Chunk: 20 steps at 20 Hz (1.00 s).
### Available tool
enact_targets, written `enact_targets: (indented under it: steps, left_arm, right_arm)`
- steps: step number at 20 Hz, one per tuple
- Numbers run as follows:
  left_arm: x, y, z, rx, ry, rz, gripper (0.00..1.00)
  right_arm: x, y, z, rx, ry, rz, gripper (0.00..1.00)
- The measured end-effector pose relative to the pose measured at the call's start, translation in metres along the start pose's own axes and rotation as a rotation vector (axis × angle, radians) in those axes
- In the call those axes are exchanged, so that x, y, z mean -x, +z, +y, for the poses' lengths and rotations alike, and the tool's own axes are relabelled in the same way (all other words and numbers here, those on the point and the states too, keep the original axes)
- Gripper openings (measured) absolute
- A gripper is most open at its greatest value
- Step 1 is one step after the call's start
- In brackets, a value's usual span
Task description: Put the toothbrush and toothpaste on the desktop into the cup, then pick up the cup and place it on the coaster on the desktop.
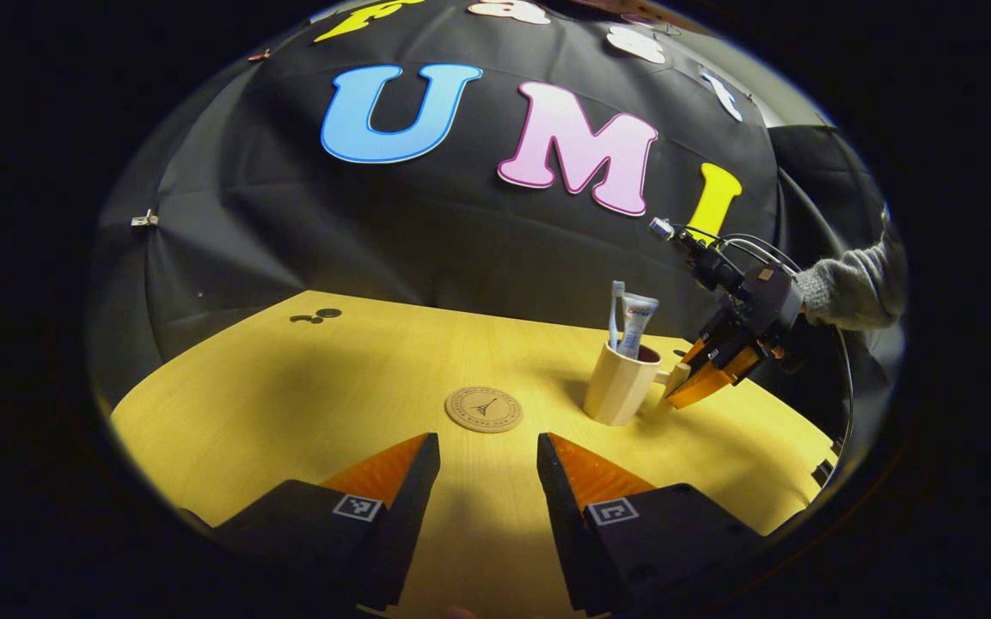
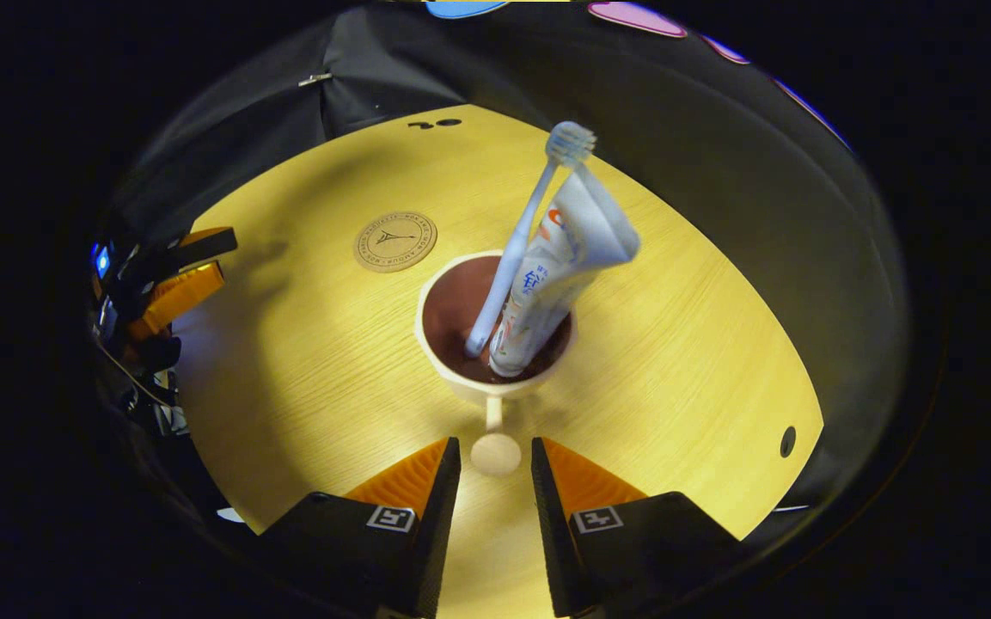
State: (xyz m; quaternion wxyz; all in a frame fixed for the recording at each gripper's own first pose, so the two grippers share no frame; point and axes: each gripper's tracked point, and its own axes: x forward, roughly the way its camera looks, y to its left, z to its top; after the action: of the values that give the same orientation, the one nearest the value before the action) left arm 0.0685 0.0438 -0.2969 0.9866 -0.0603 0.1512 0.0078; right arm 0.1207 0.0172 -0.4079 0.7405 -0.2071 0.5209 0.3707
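Note:
A beige cup [image 1: 620, 384] stands upright on the yellow desktop [image 1: 306, 387], right of a round cork coaster [image 1: 484, 409]. A pale toothbrush [image 1: 615, 314] and a white toothpaste tube [image 1: 635, 322] lean inside the cup. In the right gripper view the cup [image 2: 461, 378] is seen from above with the toothbrush [image 2: 516, 249] and tube [image 2: 559, 266] in it. My right gripper [image 2: 495, 447] is open, with the round end of the cup's handle [image 2: 495, 454] between its fingertips, gaps on both sides. My left gripper [image 1: 486, 443] hovers open just before the coaster, holding nothing.
The coaster [image 2: 394, 242] lies beyond the cup to its left in the right gripper view, and the left gripper [image 2: 177, 275] is far left. A sleeved hand [image 1: 852, 288] holds the right gripper [image 1: 675, 387]. Small dark holes [image 1: 316, 316] mark the far desk corner.

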Motion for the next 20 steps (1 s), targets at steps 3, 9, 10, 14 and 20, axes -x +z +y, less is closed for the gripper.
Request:
enact_targets:
  steps: [3,9,10,14,20]
  left_arm:
    - [0.001,-0.004,0.011,0.003,0.02,0.006,0.72]
    - [0.004,-0.009,0.023,0.005,0.046,0.013,0.72]
    - [0.004,-0.011,0.025,0.006,0.05,0.014,0.72]
    - [0.005,-0.013,0.032,0.016,0.068,0.021,0.72]
    - [0.003,-0.009,0.031,0.024,0.07,0.018,0.72]
  right_arm:
    - [-0.017,0.002,0.005,0.007,0.017,0.036,0.51]
    - [-0.041,-0.003,0.007,0.007,0.033,0.1,0.51]
    - [-0.044,-0.004,0.008,-0.002,0.035,0.11,0.51]
    - [-0.047,-0.009,0.009,-0.022,0.049,0.144,0.34]
    - [-0.036,0.013,0.008,-0.005,0.012,0.084,0.31]
